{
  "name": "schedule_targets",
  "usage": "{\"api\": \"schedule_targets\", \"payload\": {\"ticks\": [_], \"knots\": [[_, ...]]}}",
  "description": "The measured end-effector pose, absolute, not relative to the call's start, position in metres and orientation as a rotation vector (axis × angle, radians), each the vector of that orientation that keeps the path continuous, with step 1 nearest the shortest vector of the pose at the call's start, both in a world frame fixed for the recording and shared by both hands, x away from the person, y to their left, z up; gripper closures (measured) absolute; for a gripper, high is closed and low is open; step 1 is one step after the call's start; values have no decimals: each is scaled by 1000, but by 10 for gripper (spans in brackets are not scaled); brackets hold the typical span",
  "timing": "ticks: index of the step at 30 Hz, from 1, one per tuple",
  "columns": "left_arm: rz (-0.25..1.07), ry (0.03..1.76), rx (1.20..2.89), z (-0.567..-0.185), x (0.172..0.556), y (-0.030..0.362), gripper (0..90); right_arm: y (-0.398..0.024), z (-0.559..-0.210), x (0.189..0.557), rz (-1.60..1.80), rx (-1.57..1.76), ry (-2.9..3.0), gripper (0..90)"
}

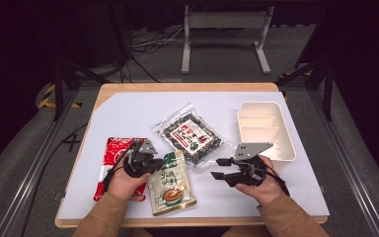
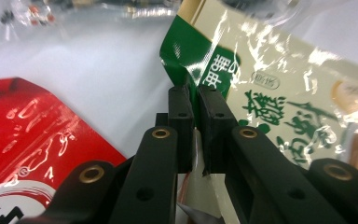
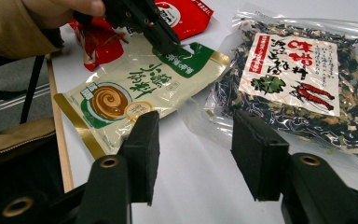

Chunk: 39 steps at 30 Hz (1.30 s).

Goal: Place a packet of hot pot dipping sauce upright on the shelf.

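Note:
A cream and green sauce packet lies at the front of the table. My left gripper is shut on its green top corner; in the left gripper view the two pads pinch the packet's edge between them. The right gripper view shows the same grip from the side, with the left gripper on the packet. My right gripper hovers to the right of the packet, open, with nothing between its jaws.
A red packet lies under my left hand. A clear bag of dried vegetables sits mid-table, just ahead of the right gripper. A white compartment tray stands at the right edge.

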<state>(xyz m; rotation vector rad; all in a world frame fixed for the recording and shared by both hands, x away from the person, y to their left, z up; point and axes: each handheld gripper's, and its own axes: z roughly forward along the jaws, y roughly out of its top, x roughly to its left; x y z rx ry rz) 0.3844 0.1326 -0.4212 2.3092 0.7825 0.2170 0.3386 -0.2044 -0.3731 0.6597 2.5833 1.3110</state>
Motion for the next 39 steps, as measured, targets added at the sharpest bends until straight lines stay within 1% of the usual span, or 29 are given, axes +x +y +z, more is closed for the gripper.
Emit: {"api": "schedule_targets", "payload": {"ticks": [8, 16, 21, 24, 27, 31, 34, 39], "knots": [[220, 686, 2219, -389, 369, 138, 847, -206, -366, 336, 1344, 635, 2566, 544], [206, 508, 2128, -354, 343, 140, 851, -210, -353, 332, 1383, 612, 2549, 544], [191, 401, 2088, -337, 327, 137, 853, -210, -347, 329, 1399, 579, 2574, 590], [175, 349, 2080, -333, 321, 134, 852, -209, -341, 326, 1402, 539, 2582, 605], [175, 318, 2082, -330, 316, 131, 852, -208, -335, 324, 1413, 500, 2594, 590], [201, 266, 2076, -325, 309, 129, 852, -202, -325, 322, 1375, 423, 2596, 580], [213, 245, 2056, -322, 306, 128, 852, -194, -316, 322, 1361, 367, 2621, 591], [232, 222, 2066, -321, 302, 124, 852, -179, -303, 323, 1264, 264, 2675, 576]]}}
